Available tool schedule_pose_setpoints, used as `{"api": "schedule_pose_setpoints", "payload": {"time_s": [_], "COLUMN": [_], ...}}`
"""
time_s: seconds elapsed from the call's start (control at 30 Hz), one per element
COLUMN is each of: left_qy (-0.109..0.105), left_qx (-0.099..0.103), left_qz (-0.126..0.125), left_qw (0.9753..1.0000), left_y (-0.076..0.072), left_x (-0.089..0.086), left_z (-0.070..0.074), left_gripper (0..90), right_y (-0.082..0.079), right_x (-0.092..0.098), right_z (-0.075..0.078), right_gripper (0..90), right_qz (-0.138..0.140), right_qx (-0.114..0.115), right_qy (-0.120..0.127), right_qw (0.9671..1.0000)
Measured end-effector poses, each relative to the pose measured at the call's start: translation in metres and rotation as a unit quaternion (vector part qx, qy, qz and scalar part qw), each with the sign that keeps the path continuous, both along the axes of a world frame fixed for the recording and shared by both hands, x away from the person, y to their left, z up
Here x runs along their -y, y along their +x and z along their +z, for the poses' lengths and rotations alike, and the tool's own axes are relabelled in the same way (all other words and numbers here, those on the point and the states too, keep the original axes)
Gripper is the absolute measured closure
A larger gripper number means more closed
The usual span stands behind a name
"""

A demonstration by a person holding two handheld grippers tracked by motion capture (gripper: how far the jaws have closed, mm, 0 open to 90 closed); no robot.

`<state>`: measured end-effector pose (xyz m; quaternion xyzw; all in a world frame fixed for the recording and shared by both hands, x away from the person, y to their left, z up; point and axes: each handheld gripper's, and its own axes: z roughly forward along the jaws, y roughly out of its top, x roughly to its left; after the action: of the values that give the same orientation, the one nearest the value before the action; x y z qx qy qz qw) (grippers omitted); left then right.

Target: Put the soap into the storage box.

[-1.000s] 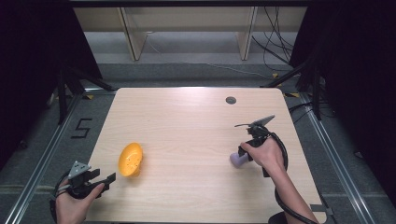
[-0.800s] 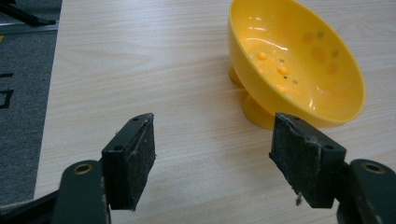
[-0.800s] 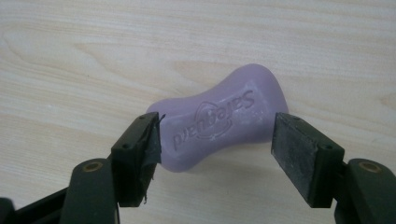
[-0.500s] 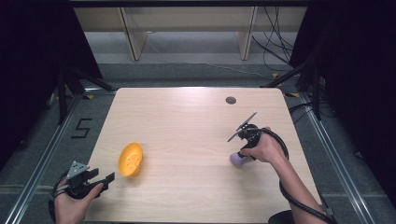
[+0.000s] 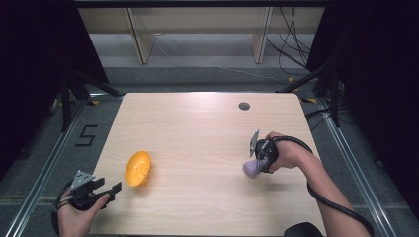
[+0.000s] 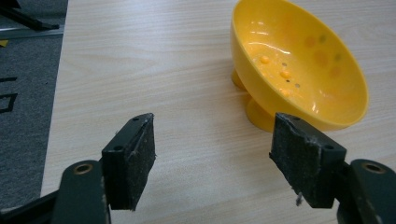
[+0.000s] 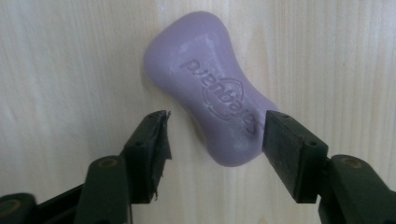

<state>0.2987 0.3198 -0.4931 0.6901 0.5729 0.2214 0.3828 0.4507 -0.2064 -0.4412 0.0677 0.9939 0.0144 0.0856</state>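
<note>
Here, at the near left corner of the wooden table (image 5: 197, 143), my left gripper (image 5: 106, 190) sits low in my left hand (image 5: 74, 217), its jaws spread wide with nothing between them. In the left gripper view the two black pads (image 6: 135, 158) stand well apart over bare wood, and the yellow bowl (image 6: 299, 65) lies just beyond them, toward the right pad. The bowl is tipped on its side, its mouth turned partly toward my left gripper, and small feet show on its underside. From the high view the bowl (image 5: 137, 168) rests on the near left part of the table, just beside and a little farther in than my left gripper, not touching it.

The middle of the table is plain wood. A small dark round hole (image 5: 244, 105) sits near the far edge, right of centre.

Over on the right side my right gripper (image 5: 253, 165) points down at the table, held in my right hand (image 5: 286, 153), with its cable looping back along my forearm. The purple soap bar (image 5: 250, 169) lies flat on the wood right under it. In the right gripper view the soap bar (image 7: 210, 88) has raised lettering on top, and its near end sits between my open jaws. The right pad (image 7: 289, 149) is at the soap's edge, while the left pad stands clear of it with wood showing between; I have not closed on it.
</note>
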Motion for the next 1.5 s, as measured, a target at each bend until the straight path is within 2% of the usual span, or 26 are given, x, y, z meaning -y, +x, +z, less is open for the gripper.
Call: {"api": "schedule_pose_setpoints", "payload": {"time_s": [0.1,0.17,0.23,0.27,0.33,0.4,0.43,0.47,0.5,0.53,0.57,0.67,0.73,0.8,0.87,0.9,0.93,0.97,1.03,1.07,1.1,1.13,1.23,1.3,1.37,1.5], "left_qy": [0.003,0.003,0.003,0.004,0.004,0.006,0.007,0.006,0.005,0.006,0.006,0.004,0.003,0.003,0.003,0.002,0.006,0.007,0.005,0.005,0.005,0.005,0.005,0.006,0.006,0.005], "left_qx": [-0.004,-0.004,-0.004,-0.004,-0.004,-0.005,-0.006,-0.005,-0.004,-0.005,-0.004,-0.004,-0.004,-0.003,-0.003,-0.003,-0.005,-0.005,-0.004,-0.004,-0.004,-0.004,-0.006,-0.006,-0.006,-0.006], "left_qz": [0.001,0.001,0.0,0.0,0.0,-0.003,-0.004,-0.003,-0.003,-0.003,-0.004,-0.003,-0.004,-0.004,-0.004,-0.002,-0.004,-0.004,-0.004,-0.004,-0.004,-0.004,-0.006,-0.006,-0.007,-0.006], "left_qw": [1.0,1.0,1.0,1.0,1.0,1.0,0.9999,1.0,1.0,1.0,1.0,1.0,1.0,1.0,1.0,1.0,1.0,1.0,1.0,1.0,1.0,1.0,1.0,1.0,0.9999,0.9999], "left_y": [0.0,0.0,0.0,0.0,0.0,0.0,0.0,0.0,0.0,0.0,0.0,0.0,0.0,0.001,0.001,0.0,0.0,0.0,0.0,0.0,0.0,0.0,0.001,0.001,0.001,0.001], "left_x": [0.0,0.0,0.0,0.0,0.0,-0.001,-0.001,0.0,0.0,0.0,0.0,0.001,0.001,0.001,0.001,0.002,0.001,0.001,0.001,0.001,0.001,0.001,0.001,0.001,0.001,0.001], "left_z": [0.0,-0.001,-0.001,-0.001,-0.001,-0.001,-0.001,-0.001,-0.001,-0.001,-0.001,-0.001,-0.002,-0.002,-0.002,-0.002,-0.001,-0.001,-0.002,-0.002,-0.002,-0.002,-0.002,-0.002,-0.002,-0.002], "left_gripper": [29.8,29.8,29.8,29.8,29.8,29.8,29.8,29.7,29.7,29.7,29.6,29.4,29.4,29.4,29.4,29.4,29.4,29.4,29.3,29.3,29.3,29.3,29.3,29.2,29.2,29.2], "right_y": [0.007,0.006,0.009,0.008,0.01,0.008,0.009,0.008,0.01,0.011,0.008,0.012,0.01,0.012,0.01,0.013,0.011,0.012,0.013,0.014,0.013,0.014,0.015,0.019,0.016,0.018], "right_x": [-0.002,-0.004,-0.006,-0.006,-0.008,-0.01,-0.011,-0.012,-0.013,-0.014,-0.014,-0.017,-0.017,-0.017,-0.018,-0.018,-0.018,-0.018,-0.018,-0.017,-0.017,-0.017,-0.016,-0.017,-0.017,-0.018], "right_z": [-0.004,-0.006,-0.009,-0.009,-0.01,-0.01,-0.011,-0.011,-0.012,-0.013,-0.013,-0.015,-0.016,-0.018,-0.02,-0.022,-0.022,-0.023,-0.025,-0.026,-0.026,-0.026,-0.027,-0.028,-0.028,-0.031], "right_gripper": [38.3,38.3,37.6,37.7,37.2,36.8,36.8,36.7,36.0,35.8,35.8,35.8,35.7,35.5,35.5,35.5,35.6,35.7,36.5,36.6,36.7,36.8,38.2,38.9,40.6,43.5], "right_qz": [0.061,0.051,0.075,0.063,0.08,0.077,0.086,0.073,0.096,0.098,0.079,0.111,0.094,0.109,0.101,0.123,0.101,0.105,0.106,0.101,0.091,0.1,0.095,0.116,0.092,0.088], "right_qx": [0.001,-0.001,-0.006,-0.002,-0.005,-0.001,-0.005,-0.007,-0.004,-0.009,-0.012,-0.011,-0.018,-0.017,-0.016,-0.012,-0.017,-0.014,-0.019,-0.022,-0.022,-0.023,-0.031,-0.031,-0.034,-0.046], "right_qy": [0.009,0.01,0.005,0.002,0.0,-0.003,-0.005,-0.01,-0.009,-0.019,-0.02,-0.027,-0.029,-0.034,-0.033,-0.033,-0.033,-0.037,-0.029,-0.023,-0.028,-0.026,-0.026,-0.026,-0.031,-0.03], "right_qw": [0.9981,0.9986,0.9971,0.998,0.9968,0.9971,0.9963,0.9973,0.9953,0.995,0.9966,0.9934,0.995,0.9933,0.9942,0.9918,0.9942,0.9937,0.9938,0.9943,0.9952,0.9944,0.9947,0.9924,0.9947,0.9946]}}
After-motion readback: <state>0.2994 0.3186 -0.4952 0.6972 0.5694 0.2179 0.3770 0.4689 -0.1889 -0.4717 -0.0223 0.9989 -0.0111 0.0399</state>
